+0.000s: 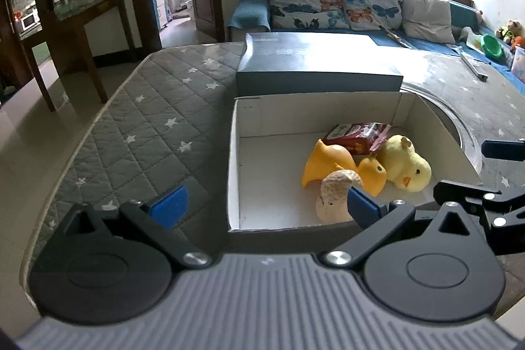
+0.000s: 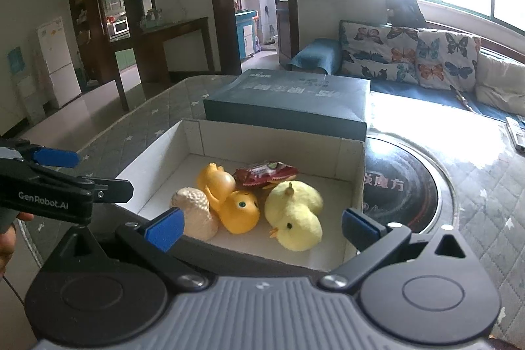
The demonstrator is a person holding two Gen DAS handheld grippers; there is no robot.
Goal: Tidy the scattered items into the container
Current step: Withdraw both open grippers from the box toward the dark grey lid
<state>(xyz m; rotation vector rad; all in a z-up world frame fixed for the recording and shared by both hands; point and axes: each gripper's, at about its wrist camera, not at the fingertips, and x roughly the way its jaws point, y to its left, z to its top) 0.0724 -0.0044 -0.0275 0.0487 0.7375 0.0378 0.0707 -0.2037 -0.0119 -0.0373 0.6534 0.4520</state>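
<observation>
An open white cardboard box (image 1: 262, 117) (image 2: 190, 136) sits on the quilted table. Inside lie an orange rubber duck (image 1: 331, 163) (image 2: 236, 202), a yellow plush chick (image 1: 407, 166) (image 2: 295, 212), a beige peanut-shaped toy (image 1: 334, 195) (image 2: 197, 209) and a red snack packet (image 1: 357, 136) (image 2: 265, 173). My left gripper (image 1: 265, 205) stands open over the box's near left corner, holding nothing. My right gripper (image 2: 262, 228) is open above the box's near edge, also with nothing between its fingers. The right gripper's fingers (image 1: 466, 189) show at the right of the left wrist view.
A dark box lid (image 1: 315, 61) (image 2: 288, 97) lies right behind the box. A round black cooktop (image 2: 400, 192) is set into the table on the right. A sofa with butterfly cushions (image 1: 334, 2) runs along the back. A hand (image 2: 6, 238) holds the left gripper.
</observation>
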